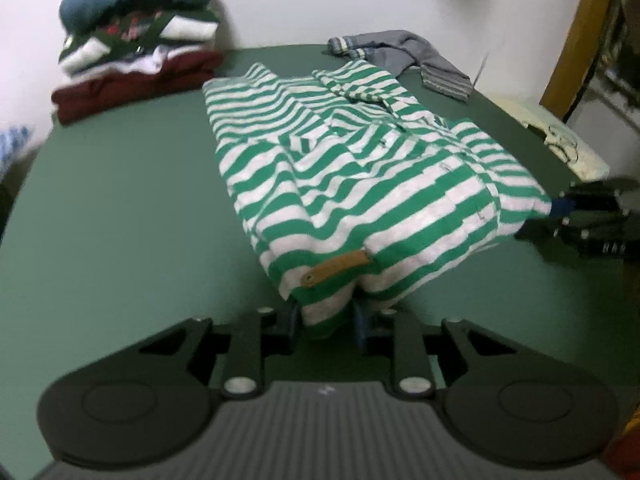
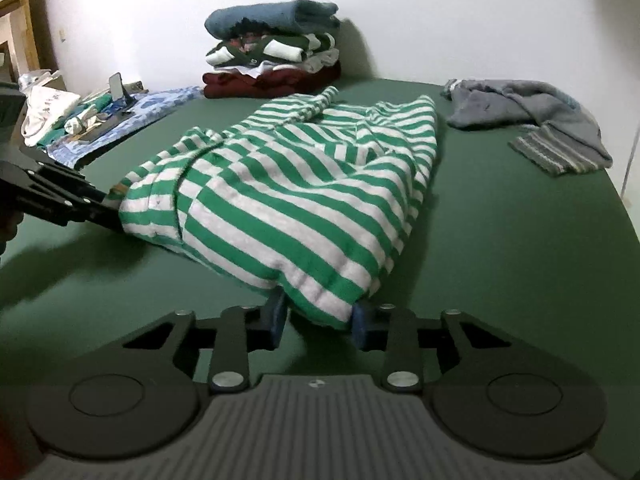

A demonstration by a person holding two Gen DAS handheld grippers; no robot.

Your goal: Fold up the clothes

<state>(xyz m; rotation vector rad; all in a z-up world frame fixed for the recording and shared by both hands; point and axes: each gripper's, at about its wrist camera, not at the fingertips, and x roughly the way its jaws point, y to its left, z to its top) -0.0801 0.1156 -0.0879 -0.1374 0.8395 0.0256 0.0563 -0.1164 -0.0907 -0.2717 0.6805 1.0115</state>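
We've got the striped shirt [image 1: 360, 168] mid-table [image 1: 120, 200], partly folded, and we're holding it at two near corners. Left gripper [image 1: 326, 320] is clamped on the hem by the tan tab [image 1: 336, 266]; right gripper [image 2: 320, 322] is pinching the other corner. Folded stack [image 2: 272, 52] sits by the wall, grey garment [image 2: 532, 116] lies behind the shirt.

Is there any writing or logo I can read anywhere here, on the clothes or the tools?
Nothing reads clearly.
Brown tab on the striped shirt: no legible text.
Small white mark on the left gripper body: too blurred.
Round emblem on the right gripper body: too small.
White bag: marks unreadable.
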